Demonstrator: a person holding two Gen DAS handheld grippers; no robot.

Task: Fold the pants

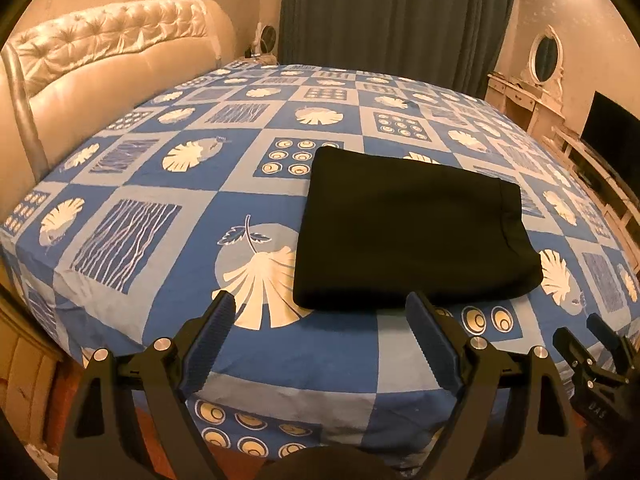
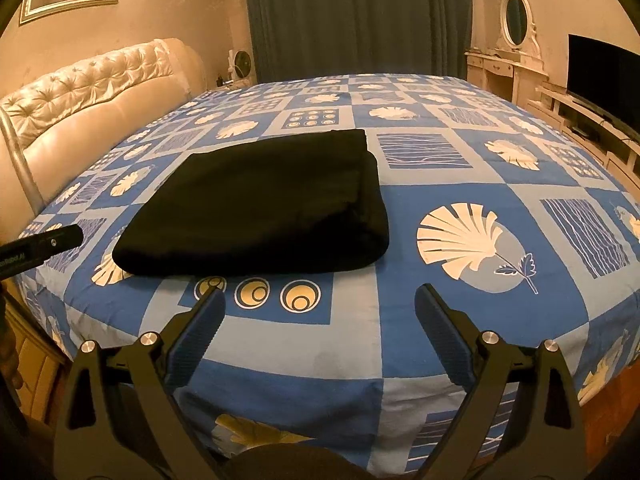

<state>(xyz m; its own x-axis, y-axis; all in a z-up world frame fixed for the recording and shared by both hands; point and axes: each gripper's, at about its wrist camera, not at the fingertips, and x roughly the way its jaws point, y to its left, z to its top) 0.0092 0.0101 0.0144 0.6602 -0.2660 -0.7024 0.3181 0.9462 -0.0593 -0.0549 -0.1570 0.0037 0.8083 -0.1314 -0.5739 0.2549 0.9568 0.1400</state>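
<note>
From the left wrist camera, the left hand-held gripper (image 1: pixel 320 312) is hovering over the near edge of the bed (image 1: pixel 168 248) with its two fingers spread wide apart and nothing between them. The black pants (image 1: pixel 412 228) are lying folded into a compact rectangle on the blue patterned bedsheet, just ahead of the right fingertip and apart from it. The right hand-held gripper (image 1: pixel 588 332) is showing at the lower right edge, its fingers also parted.

From the right wrist camera, the right hand-held gripper (image 2: pixel 320 304) is hanging above the bed's (image 2: pixel 440 320) near edge, fingers spread and empty. The pants (image 2: pixel 272 204) are resting ahead and to the left, not touched. A finger of the left hand-held gripper (image 2: pixel 44 244) is poking in at the left edge; from here I cannot tell how its fingers stand.
</note>
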